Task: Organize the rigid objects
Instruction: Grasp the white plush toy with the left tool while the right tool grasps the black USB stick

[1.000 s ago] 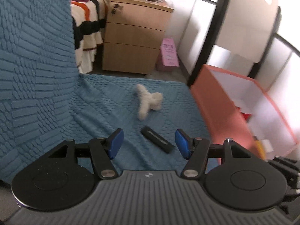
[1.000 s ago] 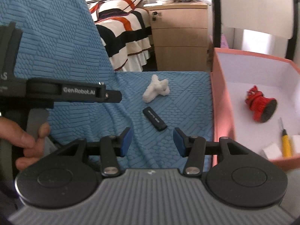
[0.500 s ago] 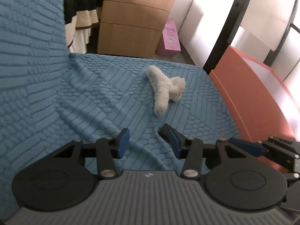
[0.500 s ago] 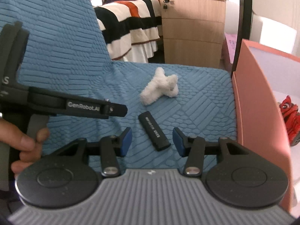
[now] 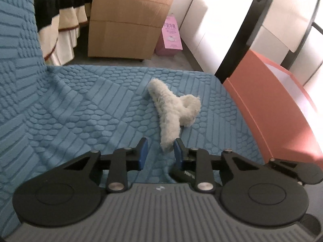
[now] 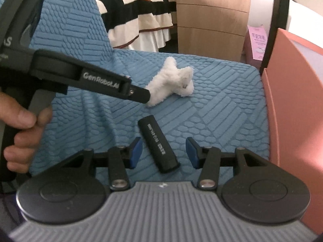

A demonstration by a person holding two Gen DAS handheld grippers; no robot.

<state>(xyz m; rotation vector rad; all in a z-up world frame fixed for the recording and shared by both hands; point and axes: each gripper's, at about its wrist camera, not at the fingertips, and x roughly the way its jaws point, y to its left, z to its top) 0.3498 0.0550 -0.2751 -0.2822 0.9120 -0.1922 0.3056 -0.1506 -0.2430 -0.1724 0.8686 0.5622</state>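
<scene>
A black rectangular bar with white print (image 6: 158, 144) lies on the blue quilted seat (image 6: 222, 109). My right gripper (image 6: 164, 152) is open, its blue pads on either side of the bar's near half. A white fluffy plush piece (image 5: 172, 109) lies further back; it also shows in the right wrist view (image 6: 171, 80). My left gripper (image 5: 159, 154) is open, and the plush's near tip sits just inside its right pad. The bar's end (image 5: 182, 174) peeks out under the left gripper's right finger. The left gripper (image 6: 139, 94) touches the plush's near tip.
An orange box (image 5: 272, 109) with a white inside stands right of the seat; its wall (image 6: 292, 100) is close beside my right gripper. The seat's blue backrest (image 6: 70, 20) rises at left. A wooden drawer cabinet (image 6: 212, 18), a striped bed (image 6: 137, 10) and a pink carton (image 5: 171, 34) stand behind.
Both grippers moved forward and lower. The left one passed over the black bar and reached the plush's tip. The right one closed in around the bar.
</scene>
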